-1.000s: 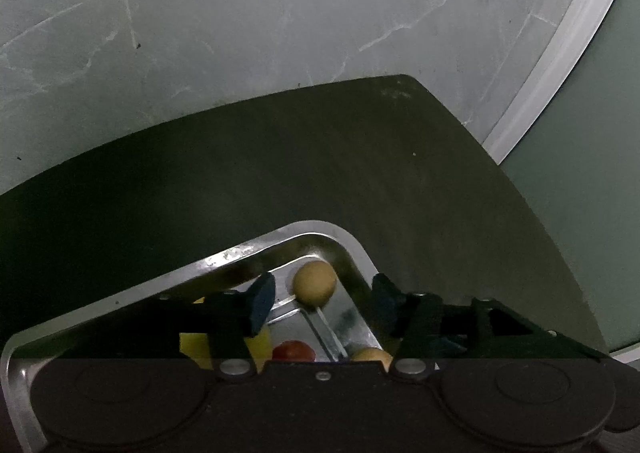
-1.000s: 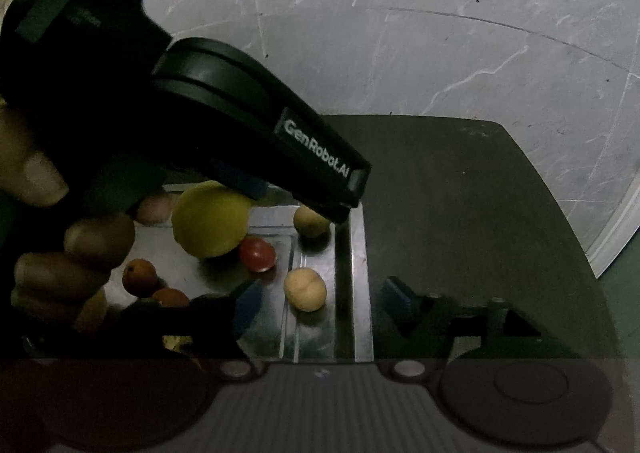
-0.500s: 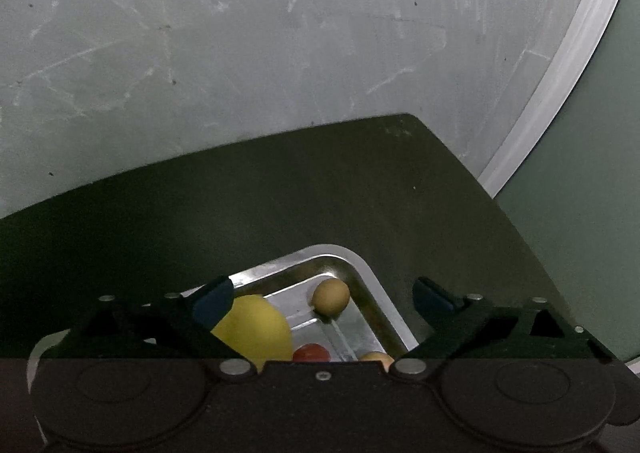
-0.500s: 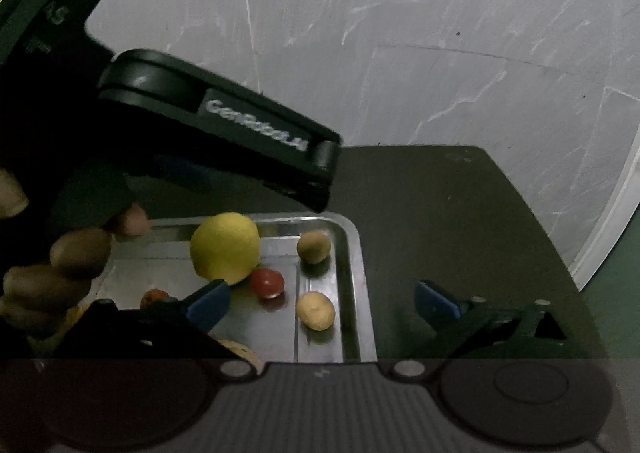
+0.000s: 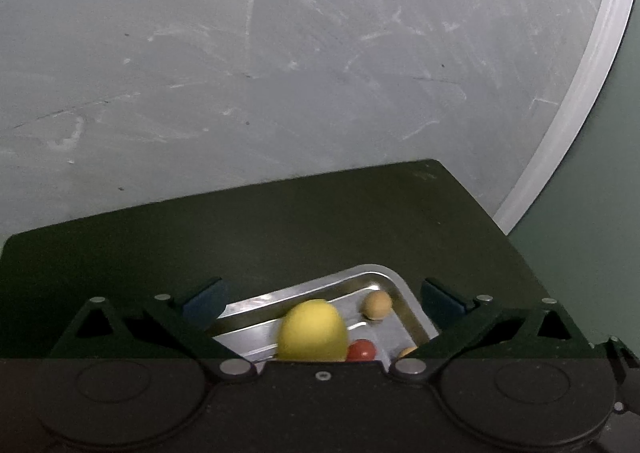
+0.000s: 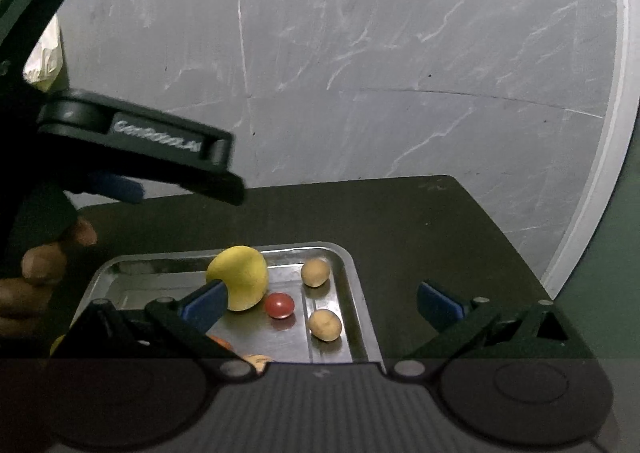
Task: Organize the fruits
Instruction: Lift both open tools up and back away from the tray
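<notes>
A steel tray (image 6: 360, 317) lies on a dark mat (image 6: 420, 237). In it are a yellow lemon (image 6: 242, 279), a small red fruit (image 6: 280, 305) and two tan fruits (image 6: 315, 272) (image 6: 326, 325). The same tray (image 5: 404, 293), lemon (image 5: 312, 331), red fruit (image 5: 362, 351) and a tan fruit (image 5: 377, 304) show in the left wrist view. My left gripper (image 5: 324, 299) is open and empty above the tray; it also shows in the right wrist view (image 6: 132, 157) at the left. My right gripper (image 6: 320, 303) is open and empty over the tray's right end.
The mat lies on a grey marbled floor (image 6: 360, 53) with a white skirting strip (image 6: 600, 157) at the right. More orange fruit (image 6: 220, 341) sits at the tray's near edge, partly hidden. A pale bag (image 6: 44, 53) shows at far left.
My left gripper opened, let the lemon go into the tray and rose away. My right gripper also opened and drew back, so the tray looks smaller.
</notes>
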